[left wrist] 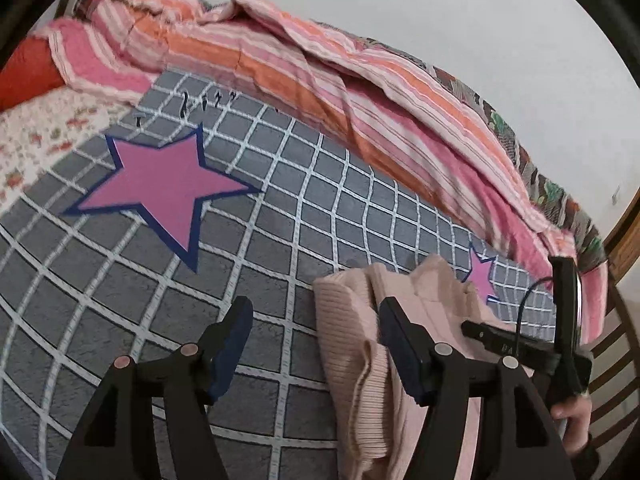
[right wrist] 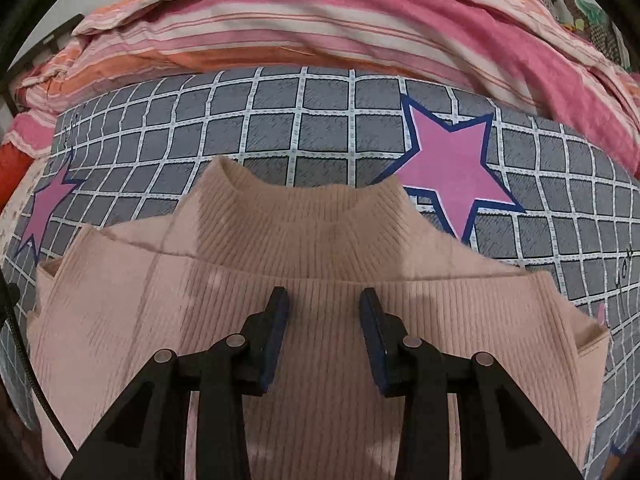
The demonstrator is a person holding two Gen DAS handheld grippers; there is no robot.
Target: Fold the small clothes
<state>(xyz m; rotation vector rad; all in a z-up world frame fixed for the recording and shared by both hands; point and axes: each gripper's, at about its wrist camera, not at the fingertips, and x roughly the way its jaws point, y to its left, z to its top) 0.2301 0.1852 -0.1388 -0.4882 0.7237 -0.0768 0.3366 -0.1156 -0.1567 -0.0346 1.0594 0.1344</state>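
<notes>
1. Bedroom scene: a bed (right wrist: 328,128) covered by a grey sheet with a white grid and pink, blue-edged stars, and a striped pink-and-orange quilt (right wrist: 320,20) heaped along its far side at 12 o'clock.
2. A pale pink ribbed-knit sweater (right wrist: 312,256) lies on the sheet, mock neck pointing to 12 o'clock, with the sides apparently turned in so the body looks like a narrowed panel.
3. Right gripper (right wrist: 324,320) hovers over the chest below the collar, jaws apart and empty.
4. Left gripper (left wrist: 316,340) sits at the sweater's edge, jaws wide apart; one finger is over bare sheet, the other over the knit, which bunches at 4 o'clock in its view. I cannot tell whether either touches cloth.
5. Judgement: the fold looks part done, between grasps.
6. Next move likely calls for pinching both layers of one end with both grippers and carrying it level across.
7. Soft, stretchy knit will probably sag and slide, so a firm grip near the corners matters.
</notes>
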